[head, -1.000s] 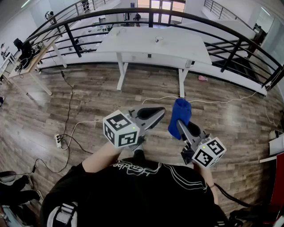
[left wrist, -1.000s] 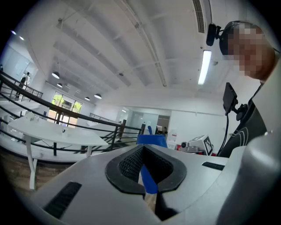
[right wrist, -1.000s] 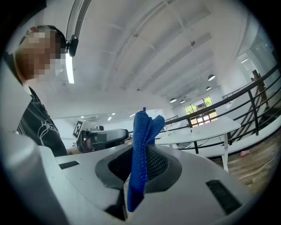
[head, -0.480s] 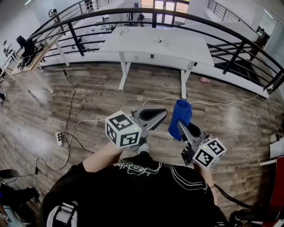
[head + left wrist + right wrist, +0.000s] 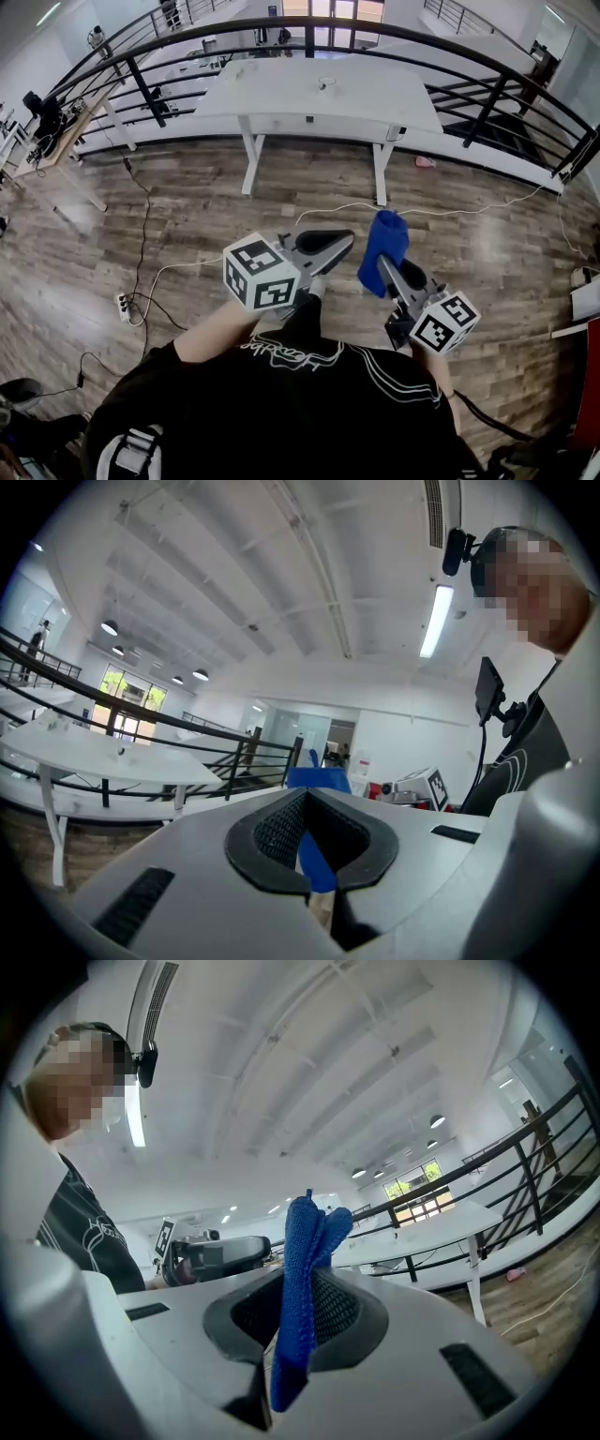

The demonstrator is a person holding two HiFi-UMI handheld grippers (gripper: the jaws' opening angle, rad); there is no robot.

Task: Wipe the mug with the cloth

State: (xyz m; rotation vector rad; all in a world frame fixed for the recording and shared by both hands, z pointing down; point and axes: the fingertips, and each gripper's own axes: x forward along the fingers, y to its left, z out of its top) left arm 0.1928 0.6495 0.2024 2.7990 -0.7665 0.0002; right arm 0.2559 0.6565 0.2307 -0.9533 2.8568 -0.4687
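A small white mug (image 5: 325, 83) stands on a long white table (image 5: 281, 98) far ahead, beyond a stretch of wood floor. My right gripper (image 5: 382, 264) is shut on a blue cloth (image 5: 384, 244), which sticks up past the jaw tips; the right gripper view shows the cloth (image 5: 306, 1241) pinched between the ribbed pads. My left gripper (image 5: 348, 239) is shut with nothing in it, held level beside the right one. In the left gripper view the jaws (image 5: 307, 799) are closed and the blue cloth (image 5: 319, 779) shows behind them. Both grippers are well short of the table.
A black curved railing (image 5: 469, 56) runs behind the table. Cables (image 5: 150, 234) and a power strip (image 5: 122, 302) lie on the floor at the left, and a white cord (image 5: 450, 212) at the right. Wooden desks (image 5: 66, 131) stand at the far left.
The person's leg has swung forward under the grippers, a step towards the table. Both grippers rode along a little, still shut, the cloth still in the right one.
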